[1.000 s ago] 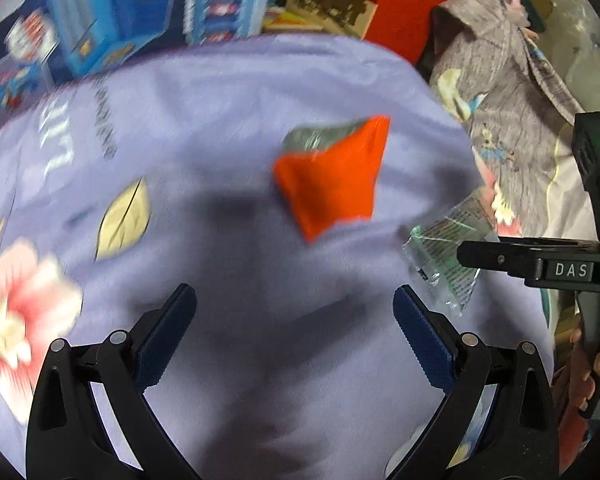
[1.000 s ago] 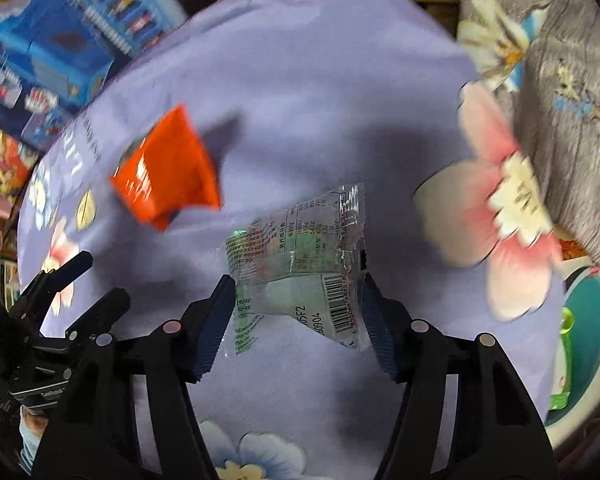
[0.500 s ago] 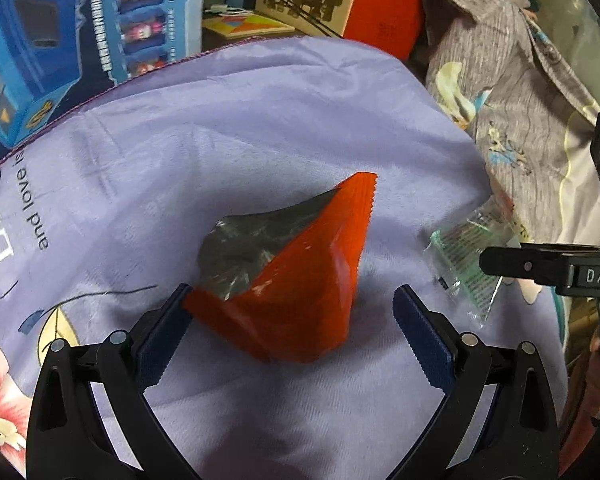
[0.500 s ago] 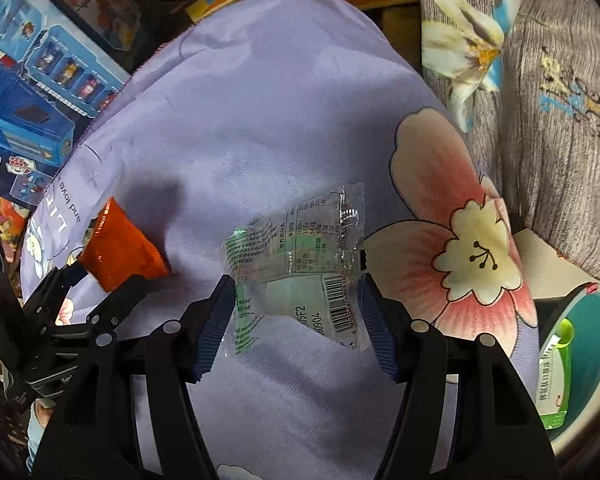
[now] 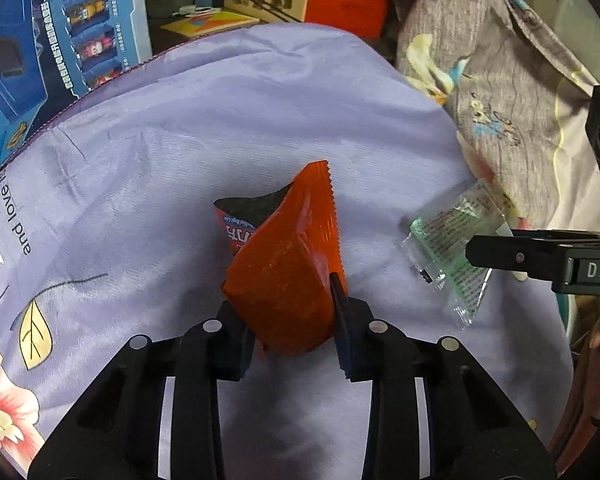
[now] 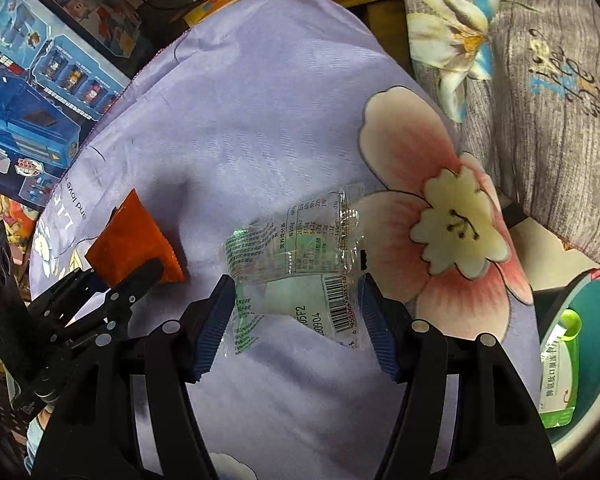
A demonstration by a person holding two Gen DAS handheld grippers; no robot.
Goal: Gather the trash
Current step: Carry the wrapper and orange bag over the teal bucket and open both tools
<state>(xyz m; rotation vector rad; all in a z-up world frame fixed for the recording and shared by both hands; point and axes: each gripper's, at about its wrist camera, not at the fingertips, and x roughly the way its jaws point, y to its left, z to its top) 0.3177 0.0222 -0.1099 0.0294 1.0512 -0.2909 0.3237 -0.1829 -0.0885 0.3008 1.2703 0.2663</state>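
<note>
Both views are taken from just behind the fingers, steeply downward and close onto the lilac cloth [image 5: 260, 120]. The left gripper [image 5: 292, 320] is seen at the left edge of the right view, and the orange packet [image 5: 288, 272] and clear wrapper [image 6: 300, 264] are shared.

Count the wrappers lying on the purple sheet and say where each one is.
2. The orange wrapper is clamped between the left gripper pads. The clear wrapper sits between the right gripper pads. Others may be out of view.
</note>
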